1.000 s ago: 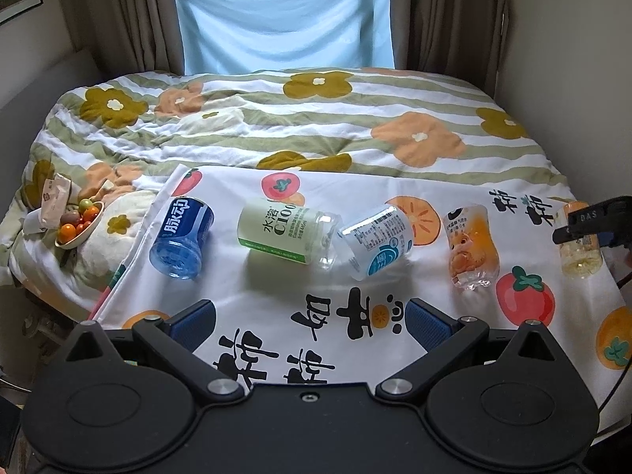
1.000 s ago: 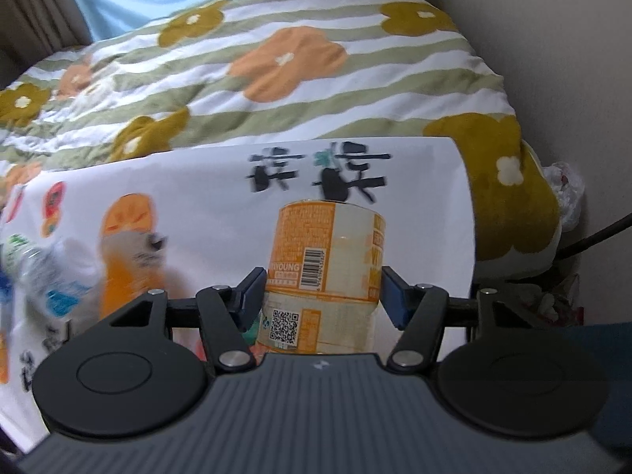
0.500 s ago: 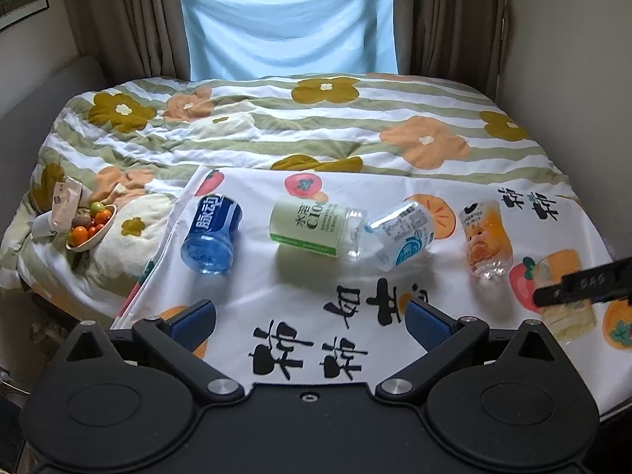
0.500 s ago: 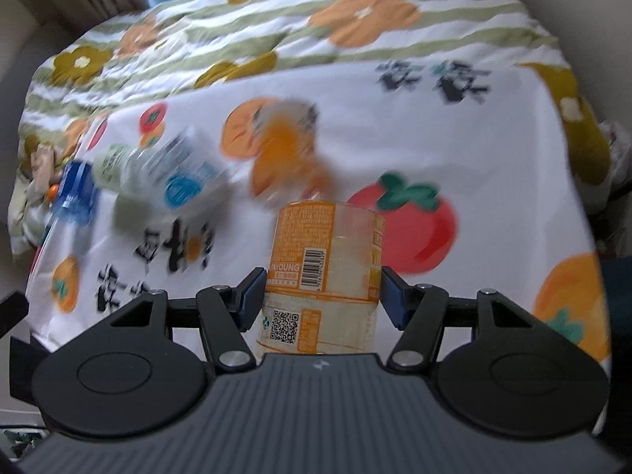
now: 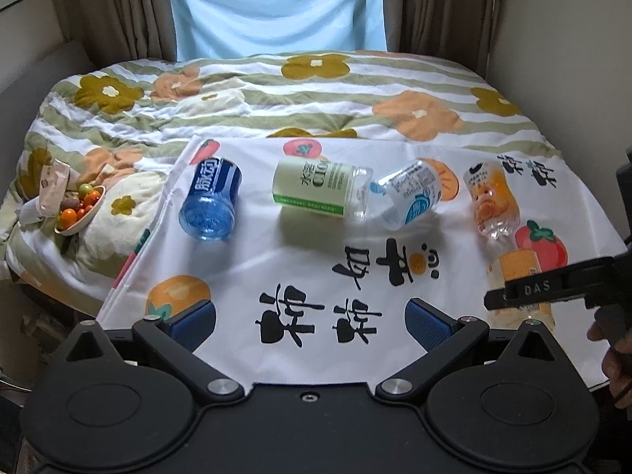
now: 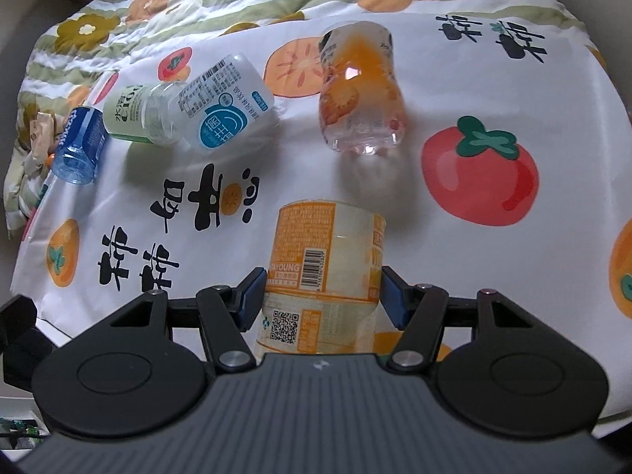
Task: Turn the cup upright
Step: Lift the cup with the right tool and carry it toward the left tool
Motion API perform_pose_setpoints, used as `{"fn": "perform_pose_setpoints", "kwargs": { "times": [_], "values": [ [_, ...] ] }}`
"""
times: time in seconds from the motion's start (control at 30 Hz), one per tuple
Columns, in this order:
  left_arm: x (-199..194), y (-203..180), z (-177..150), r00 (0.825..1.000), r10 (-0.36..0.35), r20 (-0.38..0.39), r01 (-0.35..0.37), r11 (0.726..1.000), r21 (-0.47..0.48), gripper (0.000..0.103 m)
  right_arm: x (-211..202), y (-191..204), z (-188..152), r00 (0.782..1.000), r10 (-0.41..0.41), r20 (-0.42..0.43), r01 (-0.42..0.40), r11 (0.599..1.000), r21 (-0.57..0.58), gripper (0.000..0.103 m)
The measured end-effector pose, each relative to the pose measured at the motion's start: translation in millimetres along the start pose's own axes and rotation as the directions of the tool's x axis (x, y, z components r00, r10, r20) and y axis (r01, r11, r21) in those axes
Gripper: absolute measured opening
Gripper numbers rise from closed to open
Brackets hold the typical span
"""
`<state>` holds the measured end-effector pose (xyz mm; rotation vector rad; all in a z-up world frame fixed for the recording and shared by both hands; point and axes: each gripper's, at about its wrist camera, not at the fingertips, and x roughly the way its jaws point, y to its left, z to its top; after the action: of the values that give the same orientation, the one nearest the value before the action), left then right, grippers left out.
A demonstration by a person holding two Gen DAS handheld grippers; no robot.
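Observation:
My right gripper is shut on an orange-labelled clear cup and holds it over the white printed cloth. This cup shows at the right in the left wrist view, behind the right gripper's finger. Several other cups lie on their sides on the cloth: a blue one, a green-labelled one, a white-and-blue one and an orange fruit-print one. My left gripper is open and empty at the cloth's near edge.
The cloth lies on a bed with a flowered quilt. A small bowl of fruit sits at the bed's left edge. A wall stands close on the right, curtains and a window behind.
My right gripper has carried the orange-labelled cup from the far right of the cloth toward its near edge and turned to face the other cups. The left gripper has drawn back and risen.

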<state>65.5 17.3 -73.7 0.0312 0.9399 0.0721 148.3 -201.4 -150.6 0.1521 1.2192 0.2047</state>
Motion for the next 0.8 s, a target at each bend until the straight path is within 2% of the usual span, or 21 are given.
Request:
{"fn": "perform_pose_setpoints", "kwargs": {
  "times": [0.8],
  "values": [
    [47, -4, 0, 0.995, -0.074, -0.068, 0.080, 0.994, 0.081, 0.103, 22, 16, 4, 0.999, -0.043, 0.003, 0.043, 0.999, -0.005, 0.078]
  ]
}}
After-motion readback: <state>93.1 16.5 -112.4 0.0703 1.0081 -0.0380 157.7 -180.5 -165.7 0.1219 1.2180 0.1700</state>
